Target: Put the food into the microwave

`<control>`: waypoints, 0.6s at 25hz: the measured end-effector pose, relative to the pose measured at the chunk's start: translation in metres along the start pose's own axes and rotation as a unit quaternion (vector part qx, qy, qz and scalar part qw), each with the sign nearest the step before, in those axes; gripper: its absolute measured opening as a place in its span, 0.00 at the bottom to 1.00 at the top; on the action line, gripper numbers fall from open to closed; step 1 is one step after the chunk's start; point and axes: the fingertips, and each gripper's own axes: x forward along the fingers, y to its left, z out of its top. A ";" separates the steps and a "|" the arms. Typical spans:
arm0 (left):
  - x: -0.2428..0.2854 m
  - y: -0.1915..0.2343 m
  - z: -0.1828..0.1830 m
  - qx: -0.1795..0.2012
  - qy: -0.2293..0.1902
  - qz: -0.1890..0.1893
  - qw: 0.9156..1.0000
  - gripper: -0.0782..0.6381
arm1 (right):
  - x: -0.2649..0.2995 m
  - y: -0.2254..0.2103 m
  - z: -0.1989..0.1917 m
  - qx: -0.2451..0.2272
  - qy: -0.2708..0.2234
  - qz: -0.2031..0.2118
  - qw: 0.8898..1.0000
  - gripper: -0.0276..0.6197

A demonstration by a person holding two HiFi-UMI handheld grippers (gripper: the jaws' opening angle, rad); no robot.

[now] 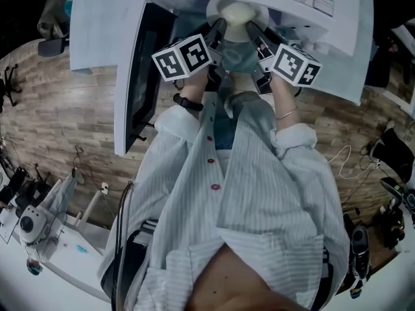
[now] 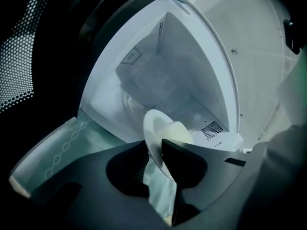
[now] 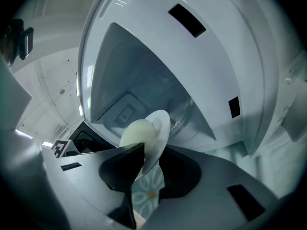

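A white plate (image 1: 237,11) with a pale bun (image 2: 180,133) on it sits at the mouth of the open white microwave (image 1: 337,37). My left gripper (image 1: 217,30) is at the plate's left rim and my right gripper (image 1: 257,32) at its right rim. In the left gripper view the plate (image 2: 154,128) stands edge-on between the jaws of the left gripper (image 2: 153,147), with a gap beside the rim. In the right gripper view the plate (image 3: 160,126) and bun (image 3: 136,133) lie between the loose jaws of the right gripper (image 3: 151,152). I cannot tell whether the plate rests on the cavity floor (image 2: 158,80).
The microwave door (image 1: 139,76) swings open to the left, its mesh window (image 2: 19,56) close to my left gripper. A teal patterned cloth (image 3: 147,190) lies under the plate. A white bench with devices (image 1: 39,232) stands at the lower left, and cables (image 1: 350,154) lie on the wooden floor.
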 end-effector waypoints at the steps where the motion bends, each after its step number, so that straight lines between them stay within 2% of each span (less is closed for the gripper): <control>1: 0.002 0.002 0.001 0.001 -0.001 0.001 1.000 0.22 | 0.002 -0.001 0.000 -0.002 -0.003 -0.001 1.000 0.19; 5: 0.008 0.010 0.003 0.005 -0.004 0.007 1.000 0.22 | 0.011 -0.004 0.002 -0.014 -0.013 -0.007 1.000 0.20; 15: 0.021 0.030 0.015 0.010 -0.011 0.022 1.000 0.25 | 0.035 -0.003 0.009 -0.088 -0.021 -0.033 0.995 0.23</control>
